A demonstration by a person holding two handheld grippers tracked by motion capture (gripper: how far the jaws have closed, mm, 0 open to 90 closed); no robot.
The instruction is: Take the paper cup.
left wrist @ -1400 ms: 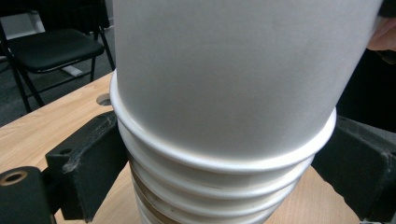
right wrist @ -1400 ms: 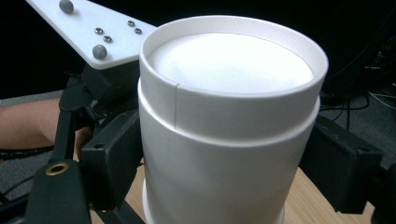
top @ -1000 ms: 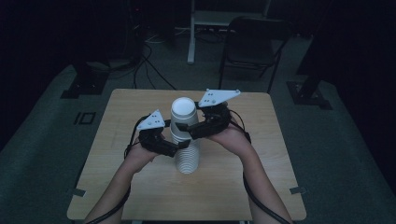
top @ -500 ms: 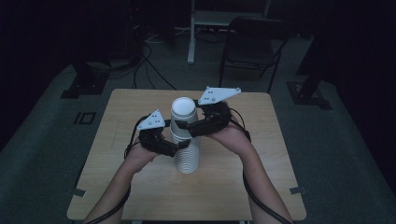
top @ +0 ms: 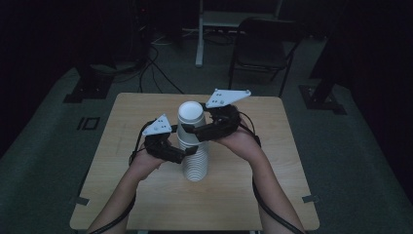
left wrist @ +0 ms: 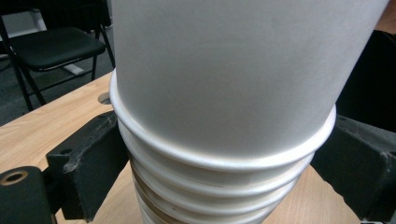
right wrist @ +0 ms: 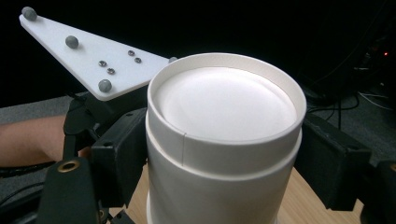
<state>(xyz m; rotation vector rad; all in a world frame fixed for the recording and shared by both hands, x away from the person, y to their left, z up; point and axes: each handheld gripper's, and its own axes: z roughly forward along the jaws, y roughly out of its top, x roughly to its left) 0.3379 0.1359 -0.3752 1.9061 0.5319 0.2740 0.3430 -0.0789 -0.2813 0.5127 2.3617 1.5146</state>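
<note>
A stack of white paper cups stands upside down in the middle of the wooden table. My left gripper is shut on the stack partway up, and its jaws press on the cup rims from both sides. My right gripper reaches in from the right at the top cup. Its jaws have just been closing and now bear on both sides of that cup. Behind the cup in the right gripper view is the left gripper's white plate.
A person's forearms come in from the table's near edge. Bare tabletop lies on all sides of the stack. Beyond the far edge stand a black chair and a white post, with cables on the dark floor.
</note>
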